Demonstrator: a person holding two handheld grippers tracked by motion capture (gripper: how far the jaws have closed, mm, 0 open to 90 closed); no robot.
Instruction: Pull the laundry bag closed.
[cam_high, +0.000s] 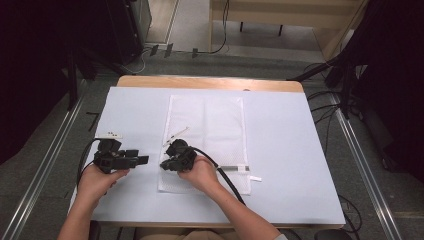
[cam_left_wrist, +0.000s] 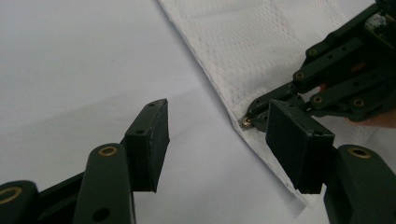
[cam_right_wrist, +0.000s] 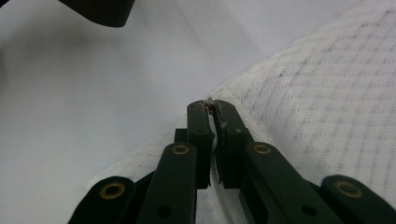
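A white mesh bag (cam_high: 207, 140) is laid flat on the white-covered table (cam_high: 280, 150), lengthwise from the far side toward the person, slightly left of the table's centre. A dark strip with a white tab (cam_high: 240, 169) is seen across the bag's near right portion, and a small white label (cam_high: 109, 134) lies on the table well to the left of the bag.

The right gripper (cam_high: 167, 161) is held in the person's right hand (cam_high: 200, 174) over the near left edge of the bag. In the right gripper view, the jaws of the right gripper (cam_right_wrist: 211, 108) are brought together and clamped on a small metal zipper pull (cam_right_wrist: 210, 104) at the bag's edge; a line of zipper teeth (cam_right_wrist: 214, 172) is seen running down between the jaws. The mesh fabric (cam_right_wrist: 327, 93) extends to the right of the jaws in that view.

The left gripper (cam_high: 142, 160) is held in the person's left hand (cam_high: 100, 180) just left of the bag, with its jaws directed toward the right gripper. In the left gripper view, the jaws of the left gripper (cam_left_wrist: 219, 140) are spread apart with nothing between them, positioned above the bare table surface at the bag's edge (cam_left_wrist: 219, 93). The zipper pull (cam_left_wrist: 245, 122) is seen just beyond the left gripper's right-hand jaw, pinched in the tips of the right gripper (cam_left_wrist: 254, 114). The two grippers are near one another but are not touching.
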